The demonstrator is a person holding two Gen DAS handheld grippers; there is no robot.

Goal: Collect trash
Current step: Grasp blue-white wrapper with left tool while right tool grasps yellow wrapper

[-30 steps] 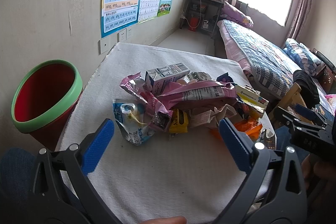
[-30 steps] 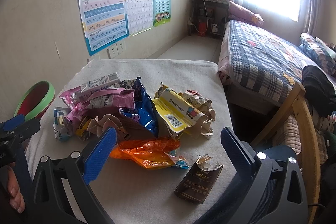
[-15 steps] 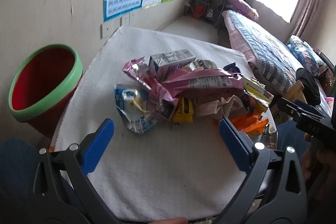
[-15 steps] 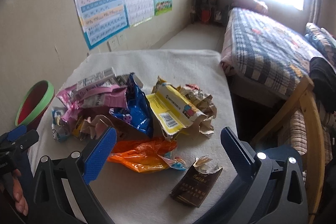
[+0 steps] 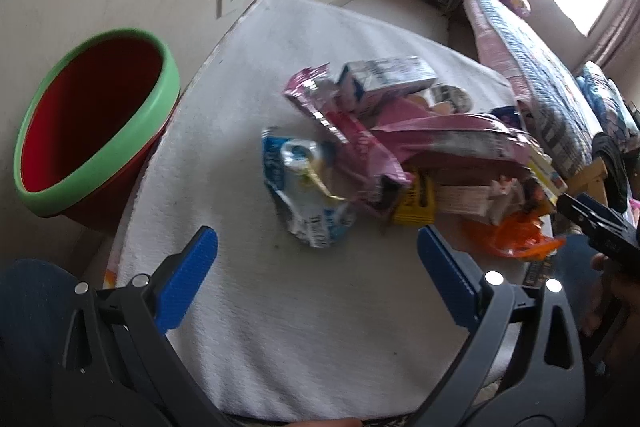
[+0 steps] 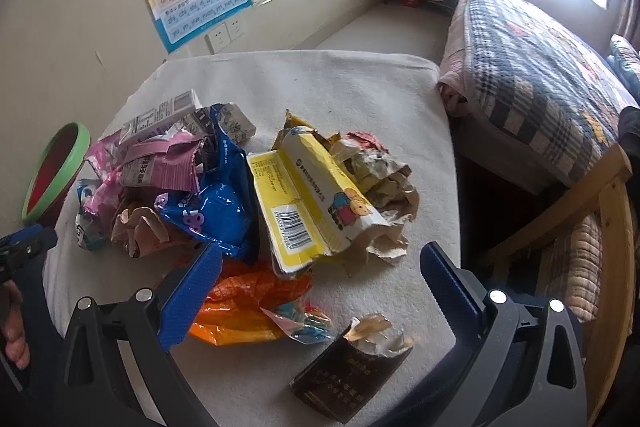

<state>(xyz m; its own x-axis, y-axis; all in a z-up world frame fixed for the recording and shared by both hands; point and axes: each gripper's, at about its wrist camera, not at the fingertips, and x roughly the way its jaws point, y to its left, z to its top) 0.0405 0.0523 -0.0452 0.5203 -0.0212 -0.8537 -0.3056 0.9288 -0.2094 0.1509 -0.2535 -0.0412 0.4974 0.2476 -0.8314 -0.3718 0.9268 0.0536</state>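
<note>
Lying in a loose heap at the centre of the white worktop (image 6: 360, 87) is the trash: a yellow carton (image 6: 308, 203) torn open, a crumpled blue bag (image 6: 218, 203), pink wrappers (image 5: 360, 143), an orange bag (image 6: 248, 303) and a dark ripped packet (image 6: 352, 371) at the lower middle. The red bin (image 5: 96, 123) with a green rim, left of frame, looks empty, though blur hides its bottom. Left tongs (image 5: 316, 271) and right tongs (image 6: 320, 279) both gape wide, gripping nothing.
</note>
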